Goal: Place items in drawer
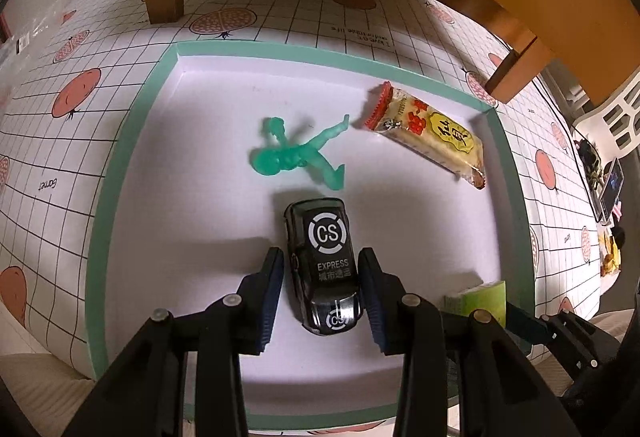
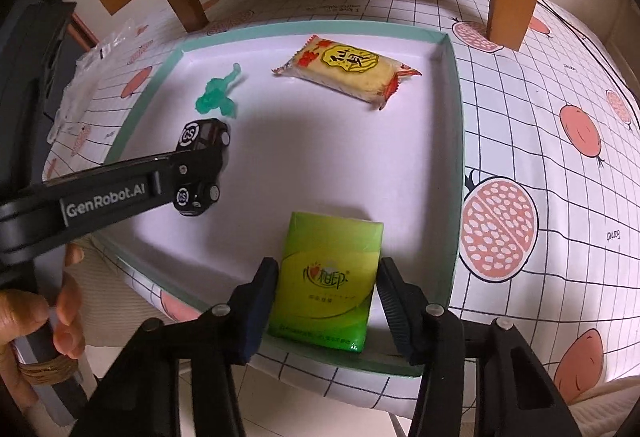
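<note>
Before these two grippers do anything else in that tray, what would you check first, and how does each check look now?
1. Left gripper straddles the toy car: ok.
2. Its pads touch the car: cannot tell.
3. Right gripper straddles the green pack: ok.
4. That pack is gripped: not ok, gaps on both sides.
5. Figurine and snack lie apart from both grippers: ok.
6. Drawer in view: not ok.

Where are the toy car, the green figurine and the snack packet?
toy car (image 1: 326, 237), left wrist view, on its roof logo.
green figurine (image 1: 294, 155), left wrist view, on its torso.
snack packet (image 2: 352, 67), right wrist view, on its yellow label.
</note>
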Tool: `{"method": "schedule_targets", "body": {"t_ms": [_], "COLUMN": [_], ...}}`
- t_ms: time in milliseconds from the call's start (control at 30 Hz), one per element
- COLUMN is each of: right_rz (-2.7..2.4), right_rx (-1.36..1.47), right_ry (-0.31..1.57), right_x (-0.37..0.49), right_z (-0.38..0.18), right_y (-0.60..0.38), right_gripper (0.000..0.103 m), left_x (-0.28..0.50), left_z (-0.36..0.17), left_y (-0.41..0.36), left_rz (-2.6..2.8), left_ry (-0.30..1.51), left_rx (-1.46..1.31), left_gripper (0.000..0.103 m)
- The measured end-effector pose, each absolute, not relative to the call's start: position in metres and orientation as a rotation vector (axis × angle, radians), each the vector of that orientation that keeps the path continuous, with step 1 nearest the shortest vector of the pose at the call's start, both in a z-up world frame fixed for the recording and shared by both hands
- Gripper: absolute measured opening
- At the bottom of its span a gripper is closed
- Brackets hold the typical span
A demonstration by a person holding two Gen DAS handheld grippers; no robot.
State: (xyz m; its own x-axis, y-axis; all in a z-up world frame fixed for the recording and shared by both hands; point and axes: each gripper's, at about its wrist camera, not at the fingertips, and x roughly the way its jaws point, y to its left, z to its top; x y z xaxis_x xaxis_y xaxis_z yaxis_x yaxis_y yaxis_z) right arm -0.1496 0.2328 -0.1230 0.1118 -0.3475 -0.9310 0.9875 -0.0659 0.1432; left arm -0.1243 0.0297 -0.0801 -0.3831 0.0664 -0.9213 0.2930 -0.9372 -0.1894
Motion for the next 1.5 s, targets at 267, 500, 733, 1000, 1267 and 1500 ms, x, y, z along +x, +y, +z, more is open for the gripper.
{"method": "schedule_targets", "body": {"t_ms": [267,500,733,1000,1267,1500], "right_rz": [-1.327,-1.339,-1.364,-1.420,-1.455,-1.466], "right_rx": [1.071,1.058,1.052,1.017,0.928,0.813], "right_ry": [0.804,0.774,0.728,0.615,0.520,0.418], "right_x": [-0.152,-0.155,-0.164,-0.174,-0.177,-0.175], "right_z": [-0.125,-0.117,-0.101,-0.061,-0.007,0.052], "right_y": [0.235,0.237,0.244,0.250,0.255,0.258], "right_gripper": [0.052,0.052,0.052,0.052,0.052,0.052], "left_x": [-0.125,-0.118,-0.107,-0.094,-0.087,-0.077], "left_z": [-0.081,-0.070,-0.044,0.018,0.098,0.152], "left_y": [0.032,0.029,0.030,0.034,0.043,0.049], "left_rz": [-2.458,-2.467,-2.508,-2.624,-2.787,-2.883], "left_ry": [0.496,0.552,0.583,0.552,0.501,0.479], "left_rx": [1.660,1.621,1.531,1.377,1.152,0.980], "left_gripper": [0.035,0.035,0.035,0.035,0.035,0.035]}}
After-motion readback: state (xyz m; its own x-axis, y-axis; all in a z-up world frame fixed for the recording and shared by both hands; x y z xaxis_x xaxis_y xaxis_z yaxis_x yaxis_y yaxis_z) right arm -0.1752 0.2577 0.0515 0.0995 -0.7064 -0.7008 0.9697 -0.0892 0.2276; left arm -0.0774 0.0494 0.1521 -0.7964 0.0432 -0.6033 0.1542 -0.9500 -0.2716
